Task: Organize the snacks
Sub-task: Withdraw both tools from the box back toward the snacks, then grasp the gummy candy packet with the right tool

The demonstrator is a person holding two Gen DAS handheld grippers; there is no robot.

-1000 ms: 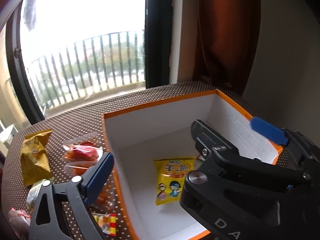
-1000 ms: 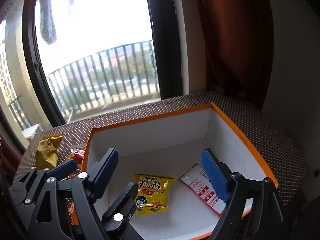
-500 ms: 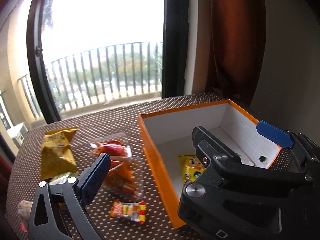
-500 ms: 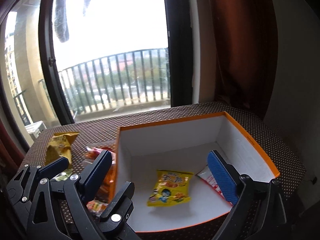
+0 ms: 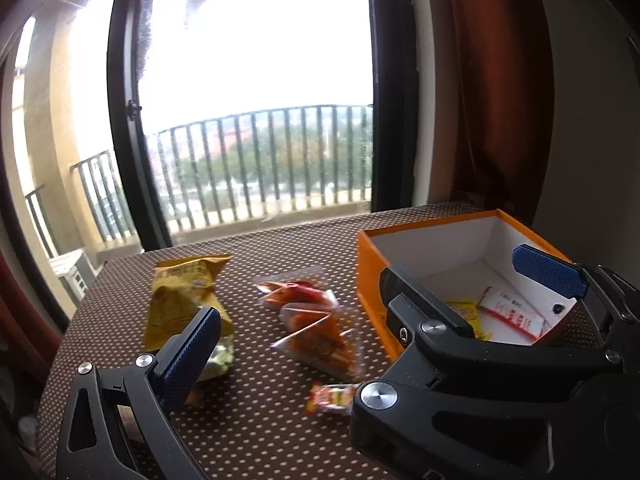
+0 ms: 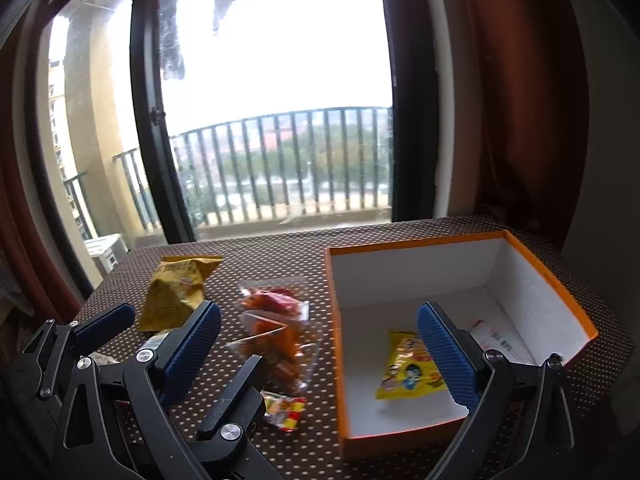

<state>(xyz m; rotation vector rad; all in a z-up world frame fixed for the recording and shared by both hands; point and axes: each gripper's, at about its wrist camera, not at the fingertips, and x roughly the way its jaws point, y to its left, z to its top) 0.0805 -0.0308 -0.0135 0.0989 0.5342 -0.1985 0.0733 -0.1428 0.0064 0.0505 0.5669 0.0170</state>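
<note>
Far left on dotted table: yellow chip bag. Middle: clear orange snack packs, small red-yellow candy nearest. Right: orange box holding yellow packet and white-red sachet. Left gripper jaws spread, empty. Right gripper jaws just widened, spread, nothing between.

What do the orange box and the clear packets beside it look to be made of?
Orange box: looks like rigid paperboard, matte; its thin straight walls are orange outside and plain white inside. Clear packets: thin see-through plastic film, glossy; it shows crinkled edges, glare streaks and orange-red contents through it. Both are judged by look only.
</note>
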